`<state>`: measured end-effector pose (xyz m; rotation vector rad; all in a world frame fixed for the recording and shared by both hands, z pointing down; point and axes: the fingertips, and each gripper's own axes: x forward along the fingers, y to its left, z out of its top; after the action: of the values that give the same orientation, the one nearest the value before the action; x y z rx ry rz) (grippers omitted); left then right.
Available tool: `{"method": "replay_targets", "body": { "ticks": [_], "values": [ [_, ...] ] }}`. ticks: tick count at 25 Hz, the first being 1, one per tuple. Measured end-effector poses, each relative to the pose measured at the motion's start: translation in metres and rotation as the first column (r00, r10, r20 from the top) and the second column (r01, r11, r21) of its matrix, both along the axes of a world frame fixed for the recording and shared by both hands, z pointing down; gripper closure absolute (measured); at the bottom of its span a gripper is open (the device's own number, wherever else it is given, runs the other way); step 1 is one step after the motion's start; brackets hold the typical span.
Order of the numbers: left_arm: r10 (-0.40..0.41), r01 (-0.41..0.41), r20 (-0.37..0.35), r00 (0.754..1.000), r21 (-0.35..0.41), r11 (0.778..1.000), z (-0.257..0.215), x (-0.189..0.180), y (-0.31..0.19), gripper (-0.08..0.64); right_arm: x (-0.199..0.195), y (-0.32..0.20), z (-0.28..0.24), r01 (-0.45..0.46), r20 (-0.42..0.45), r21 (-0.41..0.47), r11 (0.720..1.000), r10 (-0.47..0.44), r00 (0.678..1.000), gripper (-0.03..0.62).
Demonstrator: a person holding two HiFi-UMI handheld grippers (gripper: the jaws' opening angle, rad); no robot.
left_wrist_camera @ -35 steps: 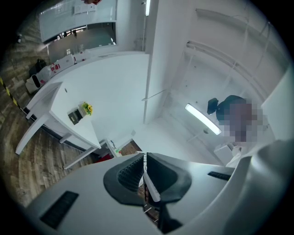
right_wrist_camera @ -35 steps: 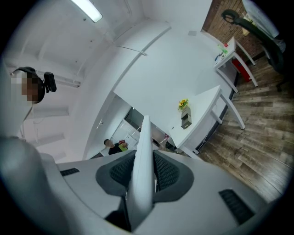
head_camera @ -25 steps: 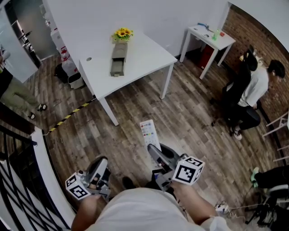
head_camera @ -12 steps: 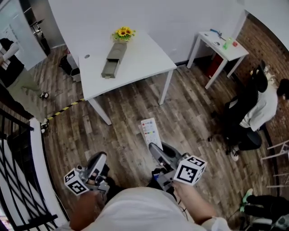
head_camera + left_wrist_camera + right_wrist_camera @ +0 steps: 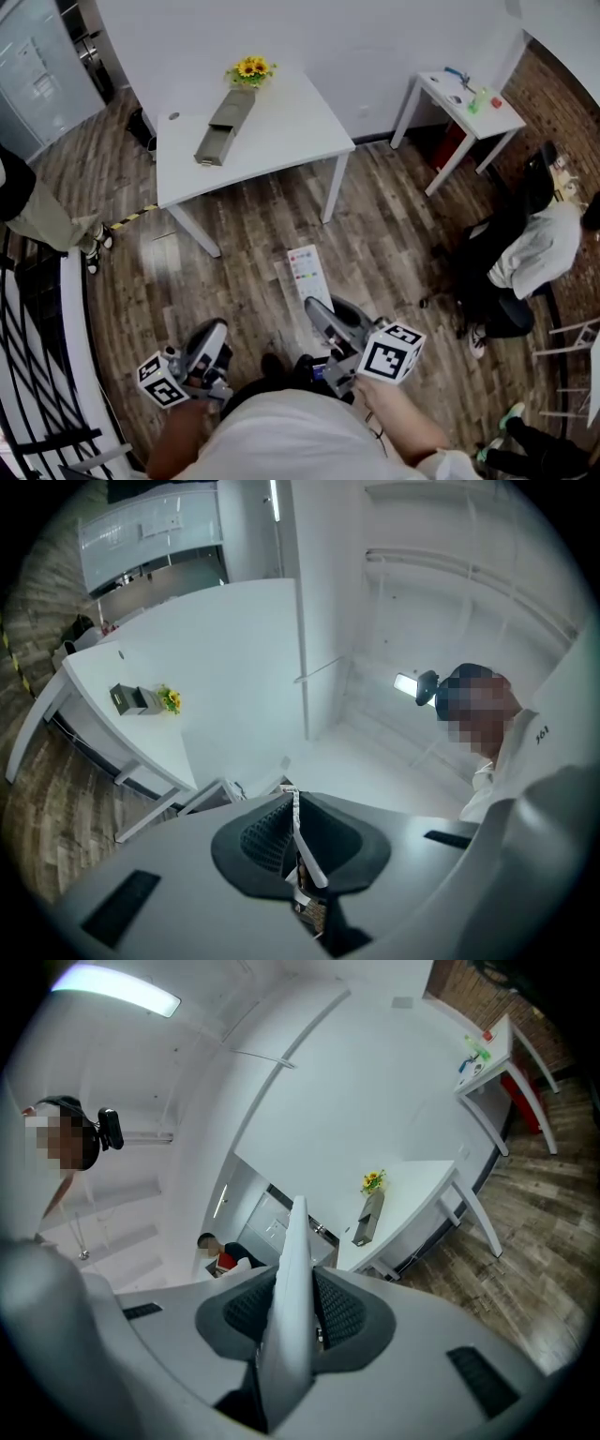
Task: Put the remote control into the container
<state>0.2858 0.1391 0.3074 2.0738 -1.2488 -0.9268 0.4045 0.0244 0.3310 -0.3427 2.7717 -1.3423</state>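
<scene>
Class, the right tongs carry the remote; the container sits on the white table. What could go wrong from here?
1. The remote control sticks far out of the right tongs, gripped at one end; it might pivot or slip.
2. The container is narrow, beside the sunflowers; a skewed drop could miss.

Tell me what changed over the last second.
The head view swung: the white table and the grey drawer-like container on it slid left, the seated person downward. The right gripper still clamps the white remote control with coloured buttons; the left gripper stays shut.
</scene>
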Motion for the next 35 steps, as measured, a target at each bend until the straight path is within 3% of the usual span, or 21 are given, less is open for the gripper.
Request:
{"method": "replay_targets", "body": {
  "ticks": [6,12,17,26,35],
  "values": [
    [0.02,-0.02,-0.006,1.0,-0.011,1.0,0.004,0.012,-0.017,0.554,0.006,-0.011,-0.001,0.002,-0.003,-0.001,1.0,-0.002,1.0,0.488],
    [0.029,-0.029,0.001,1.0,-0.004,1.0,0.002,0.016,-0.033,0.554,0.009,-0.028,-0.014,0.012,0.088,-0.04,0.999,-0.008,0.996,0.488],
    [0.026,-0.026,0.016,1.0,0.005,1.0,0.001,0.02,-0.052,0.554,0.013,-0.05,-0.017,0.011,0.108,-0.036,0.999,-0.007,0.994,0.488],
    [0.041,-0.041,0.007,0.999,-0.027,0.999,0.007,0.029,-0.055,0.554,0.026,-0.06,-0.013,-0.038,0.092,-0.072,0.997,0.045,0.995,0.488],
    [0.061,-0.061,-0.012,0.998,-0.003,0.998,0.004,0.033,-0.058,0.554,0.022,-0.055,-0.011,-0.037,0.059,-0.058,0.998,0.041,0.997,0.486]
  ]
}}
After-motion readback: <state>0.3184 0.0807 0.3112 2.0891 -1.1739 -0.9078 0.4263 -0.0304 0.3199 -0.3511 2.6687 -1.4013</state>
